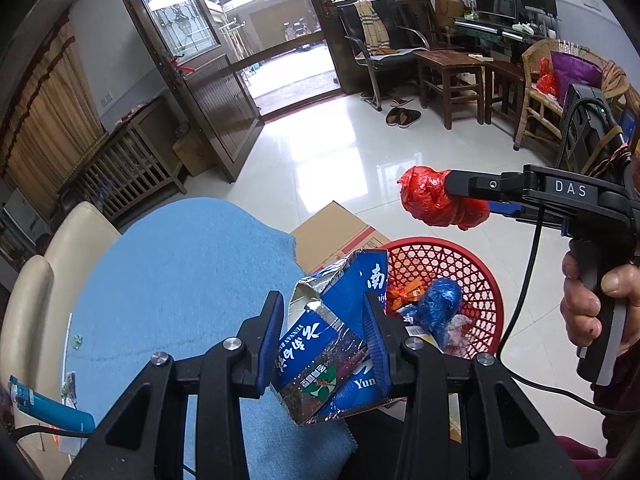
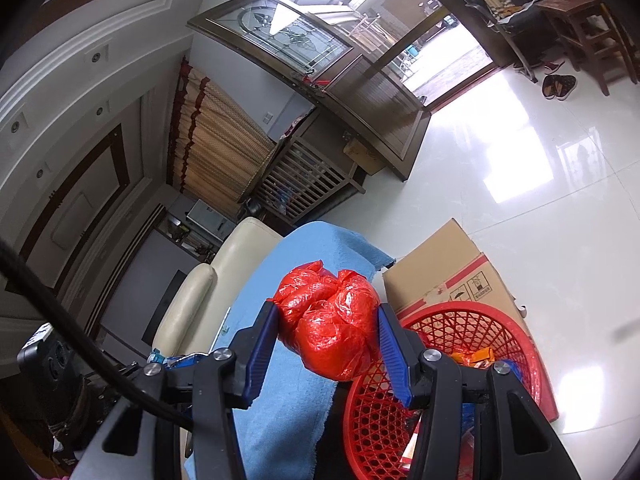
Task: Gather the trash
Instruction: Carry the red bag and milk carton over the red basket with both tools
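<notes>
Two fisheye views, each riding a handheld gripper

Left looks steeply down along its fingers (image 1: 374, 332); right faces more level (and rolled). Both sit close over the red basket (image 2: 472, 322), sharing the blue cloth (image 1: 180, 272) and doorway.

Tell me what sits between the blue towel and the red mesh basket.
In the right wrist view, a brown cardboard box stands on the floor between the blue towel and the red mesh basket, behind the basket.
</notes>
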Demonstrator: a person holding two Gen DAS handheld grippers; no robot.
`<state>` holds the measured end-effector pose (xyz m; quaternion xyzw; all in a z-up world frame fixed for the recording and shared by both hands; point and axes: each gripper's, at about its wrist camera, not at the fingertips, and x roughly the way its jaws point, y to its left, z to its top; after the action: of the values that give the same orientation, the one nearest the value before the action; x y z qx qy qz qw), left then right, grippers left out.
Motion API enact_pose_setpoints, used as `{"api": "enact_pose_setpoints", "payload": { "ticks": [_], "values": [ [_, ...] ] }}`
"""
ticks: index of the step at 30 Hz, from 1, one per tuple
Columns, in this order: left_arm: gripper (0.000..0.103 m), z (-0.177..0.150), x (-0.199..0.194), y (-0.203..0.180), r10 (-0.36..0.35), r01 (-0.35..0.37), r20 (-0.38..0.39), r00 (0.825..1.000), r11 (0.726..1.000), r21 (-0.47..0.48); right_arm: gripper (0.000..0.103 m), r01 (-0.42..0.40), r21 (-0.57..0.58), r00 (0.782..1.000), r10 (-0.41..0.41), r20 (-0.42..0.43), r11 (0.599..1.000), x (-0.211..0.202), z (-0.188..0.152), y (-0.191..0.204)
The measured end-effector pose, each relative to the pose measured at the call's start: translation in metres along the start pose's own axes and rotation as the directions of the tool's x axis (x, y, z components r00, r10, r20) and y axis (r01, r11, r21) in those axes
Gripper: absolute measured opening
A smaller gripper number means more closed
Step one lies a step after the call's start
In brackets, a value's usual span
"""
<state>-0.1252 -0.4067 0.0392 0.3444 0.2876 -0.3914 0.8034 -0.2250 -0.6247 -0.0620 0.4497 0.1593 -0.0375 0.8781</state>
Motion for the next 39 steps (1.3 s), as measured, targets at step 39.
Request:
{"api": "enact_pose_setpoints", "payload": {
  "ticks": [39],
  "values": [
    [0.043,0.002,0.004,-0.018,0.056,-0.057,0.016,0.998,0.997,0.057,0.056,0.050,0.048,0.999,-0.049,-0.015,0.998,0.007,-0.006,-0.013]
  ]
}}
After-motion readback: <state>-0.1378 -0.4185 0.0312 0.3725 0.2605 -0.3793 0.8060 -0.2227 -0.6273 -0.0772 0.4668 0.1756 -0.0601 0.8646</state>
